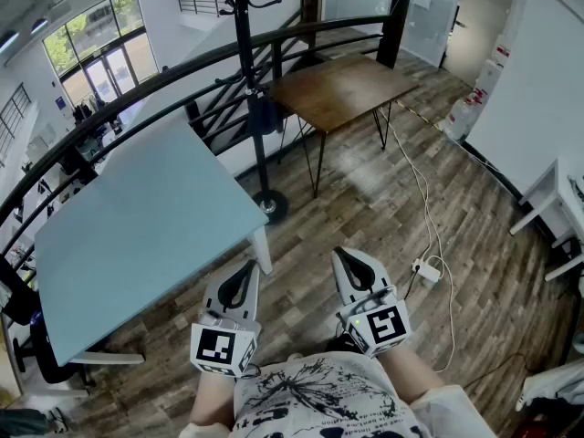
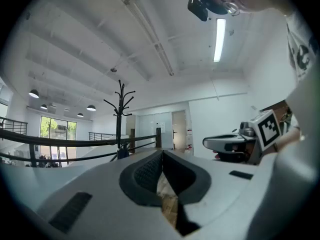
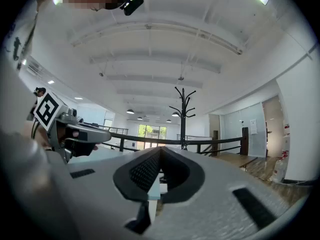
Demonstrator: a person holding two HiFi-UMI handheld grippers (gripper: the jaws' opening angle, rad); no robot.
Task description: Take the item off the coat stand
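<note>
At the left of the head view a pale blue table [image 1: 137, 235] was seen, with nothing to be made out on its top. The left gripper [image 1: 247, 268] was held level, low over the floor near the table's near right corner, its jaws pressed together with nothing between them, as was shown plainly in the left gripper view [image 2: 162, 154]. The coat stand [image 1: 246, 71] was found beyond, its round base set on the wooden floor just beside the table's right corner and in front of a dark railing [image 1: 109, 108]. The item [image 1: 263, 115], a dark blue thing whose kind could not be told, was hung about halfway up the pole, well apart from both grippers. The right gripper [image 1: 346, 256] was likewise held level and pressed shut on nothing [image 3: 161, 150], beside the left one. Further right a brown table [image 1: 342, 88] was seen, and a white power strip [image 1: 427, 269] with its cable was laid on the floor. The task was judged not to have been begun: the item had not been touched or lifted, and the approach, the grasp and the unhooking were all left to be done. No brand or label could be read; only square black-and-white markers on the grippers' cubes and an illegible shirt print were noted.
</note>
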